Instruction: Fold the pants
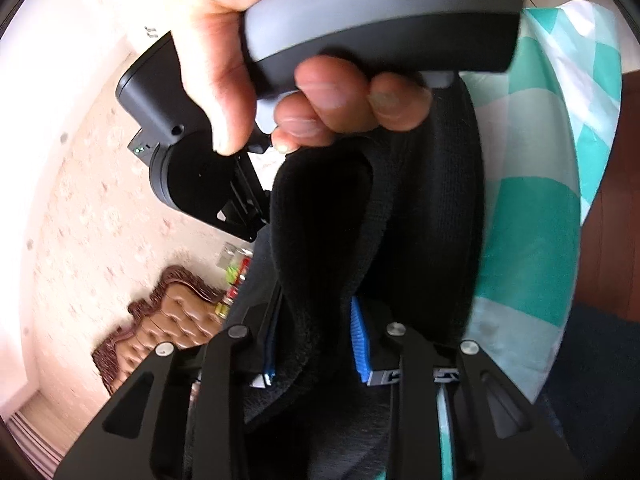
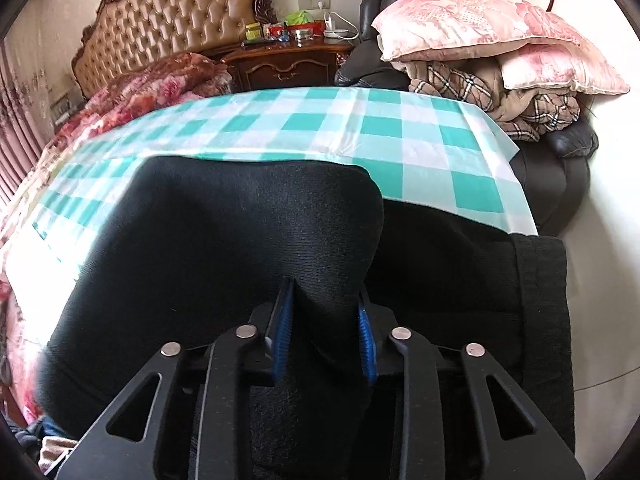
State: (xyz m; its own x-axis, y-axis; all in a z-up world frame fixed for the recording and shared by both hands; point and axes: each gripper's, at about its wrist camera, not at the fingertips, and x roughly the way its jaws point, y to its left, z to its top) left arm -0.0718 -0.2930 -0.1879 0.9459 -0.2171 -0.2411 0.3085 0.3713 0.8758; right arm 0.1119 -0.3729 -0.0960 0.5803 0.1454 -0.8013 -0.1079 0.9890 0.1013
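While both claws pinch folds of the same black pants [image 2: 224,240], the garment lies partly on the teal-checked cloth [image 2: 400,136] that covers the bed, with its bulk toward the near edge and a banded end hanging past the cloth's right corner. The right claw [image 2: 325,334] is closed on a raised ridge of fabric between its blue pads [image 2: 282,332], and the rest of the pants spreads ahead and to its left. The left claw [image 1: 314,344] grips a thick roll of the same fabric; directly ahead of it sits the person's hand [image 1: 248,60] on the other gripper's handle, so the two grasps look close together. My reading is that the coming fold turns on carrying this lifted edge forward across the cloth. The pants' long axis is hard to tell: legs and waistband are mostly hidden under the claws, and the left view is tilted and blurred.
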